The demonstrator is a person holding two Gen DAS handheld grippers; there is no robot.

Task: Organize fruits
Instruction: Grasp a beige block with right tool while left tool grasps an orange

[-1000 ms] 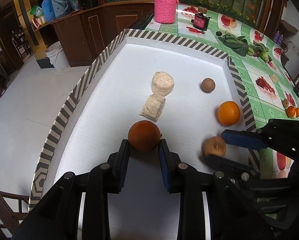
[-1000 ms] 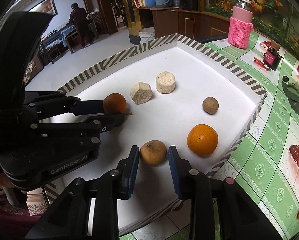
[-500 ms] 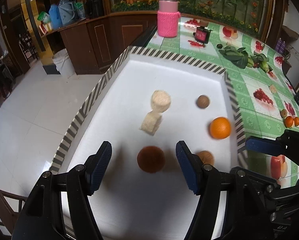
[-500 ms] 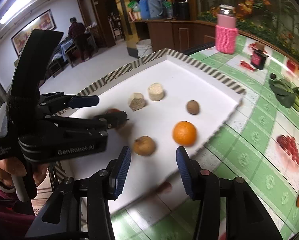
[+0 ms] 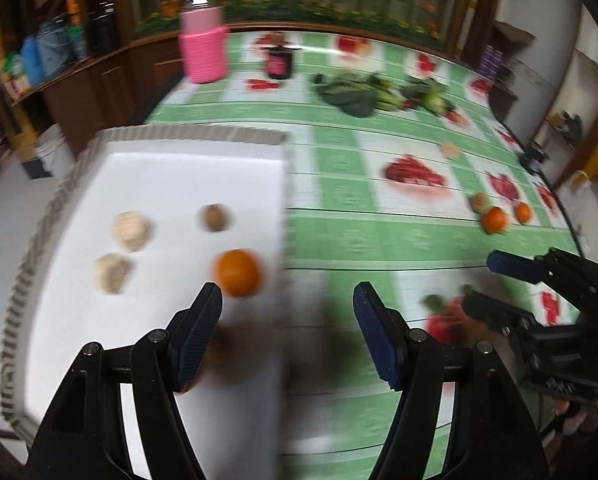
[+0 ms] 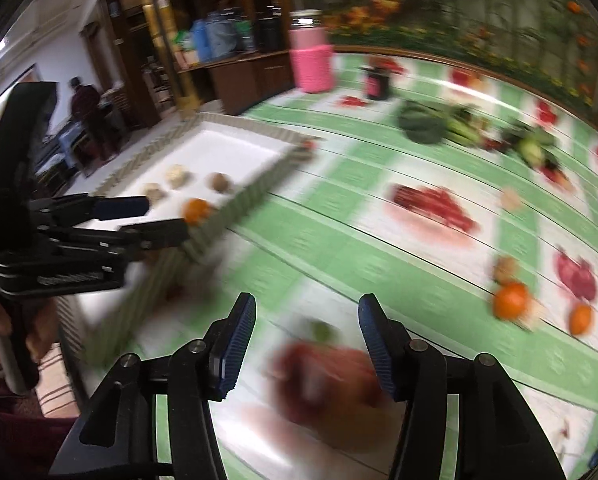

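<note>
both grippers hang with jaws spread wide and empty: the left gripper (image 5: 287,322) over the right edge of the white tray (image 5: 171,168), the right gripper (image 6: 307,334) over the green tablecloth (image 6: 339,248) beside it. inside the tray an orange (image 5: 237,272) lies near that edge, a brown fruit (image 5: 215,217) beyond it. two small oranges (image 6: 509,300) sit well apart from the tray.

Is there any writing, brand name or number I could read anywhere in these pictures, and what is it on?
None can be read; both views are smeared by motion.
left gripper: pale marking on its body, too blurred to read.
small dark jar: pink label, no letters legible.
pink-sleeved bottle: no text visible.
</note>
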